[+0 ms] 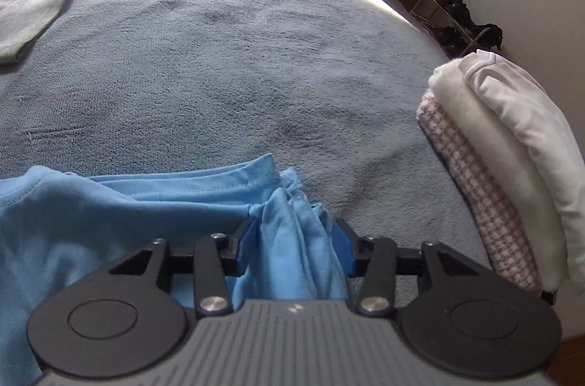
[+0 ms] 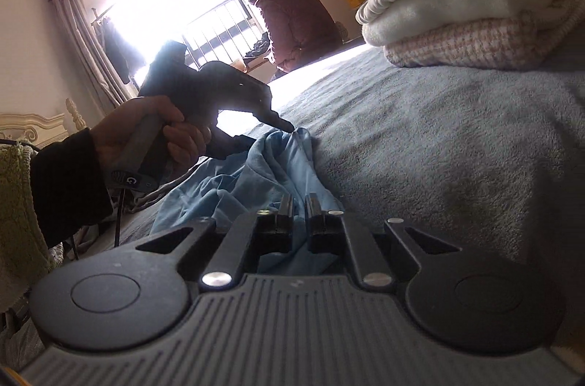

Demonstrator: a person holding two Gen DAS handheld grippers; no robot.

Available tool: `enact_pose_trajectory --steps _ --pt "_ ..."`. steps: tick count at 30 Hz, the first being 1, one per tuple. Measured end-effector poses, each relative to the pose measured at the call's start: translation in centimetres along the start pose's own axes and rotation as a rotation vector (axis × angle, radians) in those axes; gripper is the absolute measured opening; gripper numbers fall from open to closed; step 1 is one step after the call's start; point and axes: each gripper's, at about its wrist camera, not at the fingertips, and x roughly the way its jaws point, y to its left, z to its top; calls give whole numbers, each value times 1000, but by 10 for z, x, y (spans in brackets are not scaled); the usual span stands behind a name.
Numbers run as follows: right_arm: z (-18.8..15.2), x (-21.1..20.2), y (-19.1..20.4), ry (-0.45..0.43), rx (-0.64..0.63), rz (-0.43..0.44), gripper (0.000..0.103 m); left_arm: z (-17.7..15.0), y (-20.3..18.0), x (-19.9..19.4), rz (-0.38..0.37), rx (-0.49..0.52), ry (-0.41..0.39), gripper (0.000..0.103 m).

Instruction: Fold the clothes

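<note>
A light blue garment (image 1: 109,221) lies crumpled on the grey blanket (image 1: 237,75) of a bed. My left gripper (image 1: 295,239) is open, and a bunched fold of the blue cloth lies loosely between its blue pads (image 1: 246,239). In the right wrist view a hand (image 2: 146,130) holds that left gripper (image 2: 289,129) with its tip down on the blue garment (image 2: 256,174). My right gripper (image 2: 300,207) is low over the bed, shut on another part of the blue garment, with cloth showing in the narrow gap between its fingers (image 2: 287,207).
A stack of folded clothes (image 1: 493,148), white over pink check, sits on the bed to the right (image 2: 475,2). A grey-green garment (image 1: 33,2) lies far left. Shoe rack (image 1: 457,16) stands by the wall. A person (image 2: 292,20) sits at the bright window.
</note>
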Motion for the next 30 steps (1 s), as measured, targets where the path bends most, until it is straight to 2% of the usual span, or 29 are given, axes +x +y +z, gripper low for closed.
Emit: enact_pose_trajectory --steps 2,6,10,13,16,17,21,26,30 --pt "1 0 -12 12 60 14 5 0 0 -7 -34 -5 -11 59" --pt "6 -5 -25 21 142 64 8 -5 5 -37 -93 8 -41 63" --pt "11 -11 -25 43 165 110 9 -23 16 -85 -131 76 -84 68" --pt "13 -13 -20 79 158 139 10 -51 32 -134 -134 134 -119 69" --pt "15 -8 -12 140 125 152 13 -90 53 -178 -87 165 -162 71" --pt "15 -6 -10 162 112 152 17 -104 61 -190 -64 166 -176 71" --pt "14 -1 -3 219 86 147 22 -165 87 -220 30 191 -212 71" --pt "17 7 -5 277 174 166 23 -229 91 -223 72 290 -235 71" --pt "25 10 -18 277 324 159 25 -260 83 -205 93 356 -253 71"
